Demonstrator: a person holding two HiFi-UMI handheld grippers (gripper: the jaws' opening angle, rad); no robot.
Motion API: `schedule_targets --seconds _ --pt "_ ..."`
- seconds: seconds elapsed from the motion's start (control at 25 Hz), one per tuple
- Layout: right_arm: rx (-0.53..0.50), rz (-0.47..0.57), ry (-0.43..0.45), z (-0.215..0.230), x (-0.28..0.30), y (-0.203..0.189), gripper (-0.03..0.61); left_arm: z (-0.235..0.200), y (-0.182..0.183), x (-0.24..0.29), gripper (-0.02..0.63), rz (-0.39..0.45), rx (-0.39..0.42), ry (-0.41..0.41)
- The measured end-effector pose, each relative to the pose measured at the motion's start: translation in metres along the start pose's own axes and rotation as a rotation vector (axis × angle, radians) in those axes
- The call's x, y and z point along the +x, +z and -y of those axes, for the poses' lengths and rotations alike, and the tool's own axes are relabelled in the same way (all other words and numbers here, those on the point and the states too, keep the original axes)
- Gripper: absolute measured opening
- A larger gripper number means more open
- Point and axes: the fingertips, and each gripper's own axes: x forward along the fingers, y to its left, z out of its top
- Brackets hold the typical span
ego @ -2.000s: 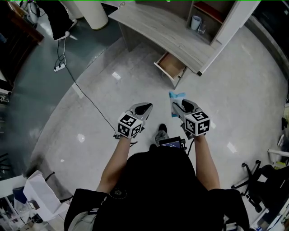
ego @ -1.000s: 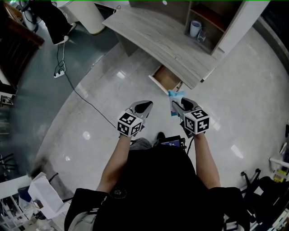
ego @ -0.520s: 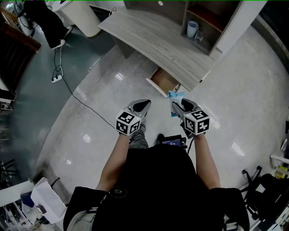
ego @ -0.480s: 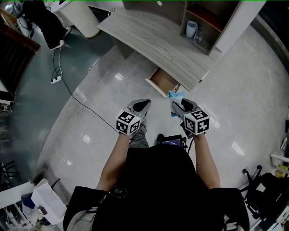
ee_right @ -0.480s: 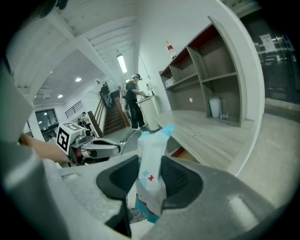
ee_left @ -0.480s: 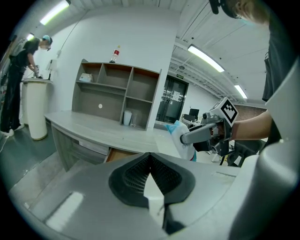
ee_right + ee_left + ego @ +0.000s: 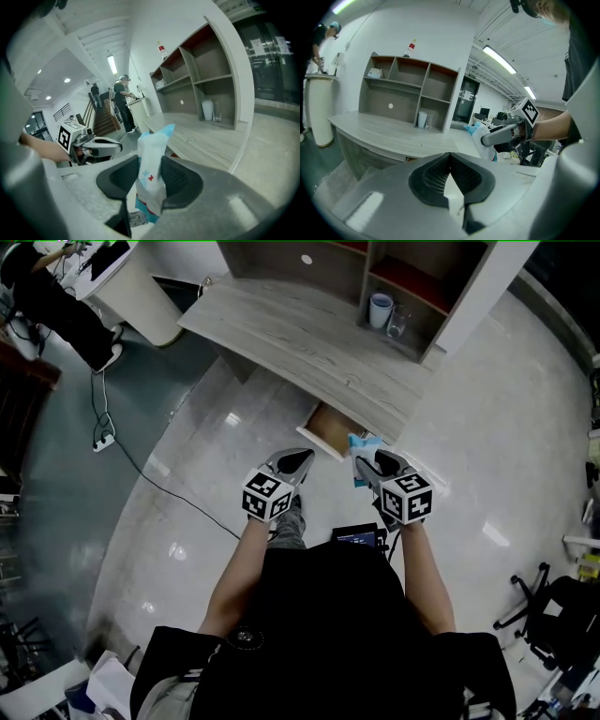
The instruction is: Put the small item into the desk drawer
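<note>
Glossy pale stone floor (image 7: 202, 442) before a grey wood-grain desk (image 7: 309, 334), its wooden drawer (image 7: 325, 427) open.
Right claw (image 7: 150, 180) pinches a soft white-and-blue packet (image 7: 151, 154) upright near the drawer; left claw (image 7: 451, 173) closed, empty.

Left gripper (image 7: 300, 459) held forward, jaws together, right gripper (image 7: 367, 458) level beside it, jaws pinching a packet (image 7: 151, 174)

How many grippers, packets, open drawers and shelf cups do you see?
Grey grippers: 2, left gripper, right gripper
Packets: 1, white-and-blue soft packet
Drawers: 1, open wooden drawer
Shelf cups: 2, white cup, clear glass
Total: 6
</note>
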Motion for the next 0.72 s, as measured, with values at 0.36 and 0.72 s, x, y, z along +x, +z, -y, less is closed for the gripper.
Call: schedule_targets --seconds 0.36,0.72 --pt "0.059 0.035 -0.105 -0.002 0.032 0.032 0.152 -0.049 0.031 0.01 0.0 -0.021 0.042 -0.117" --pt "0.11 0.065 -0.21 -0.003 0.057 0.052 0.152 -0.084 0.046 0.02 0.0 -0.044 0.075 -0.231"
